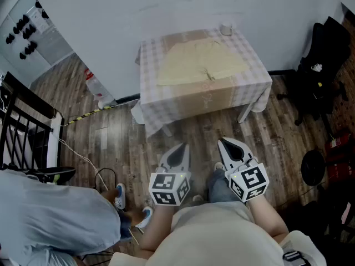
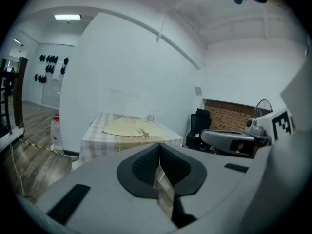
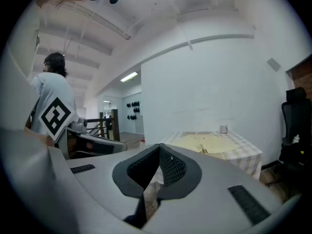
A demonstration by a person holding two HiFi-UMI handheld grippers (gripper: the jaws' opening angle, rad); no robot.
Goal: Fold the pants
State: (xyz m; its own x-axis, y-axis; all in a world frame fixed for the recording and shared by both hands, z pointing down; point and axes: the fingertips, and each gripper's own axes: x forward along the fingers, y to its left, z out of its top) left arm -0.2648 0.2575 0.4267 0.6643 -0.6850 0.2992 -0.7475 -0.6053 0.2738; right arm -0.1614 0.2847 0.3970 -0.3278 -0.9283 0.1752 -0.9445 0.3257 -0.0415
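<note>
Soft cloth on cloth, over a wood floor
The pants (image 1: 199,60) are matt, soft fabric; the worktop (image 1: 166,101) wears checked woven cloth; the floor (image 1: 111,143) is grained wood plank; left gripper (image 1: 178,150) and right gripper (image 1: 226,144) are matt grey plastic.

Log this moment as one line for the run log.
stage: not started | left claw: shut, empty | right claw: shut, empty | pants: spread on table, untouched

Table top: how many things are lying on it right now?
2. The beige pants are spread across the middle of the table, and a small cup stands at its far right corner. Nothing looks hidden.
</note>
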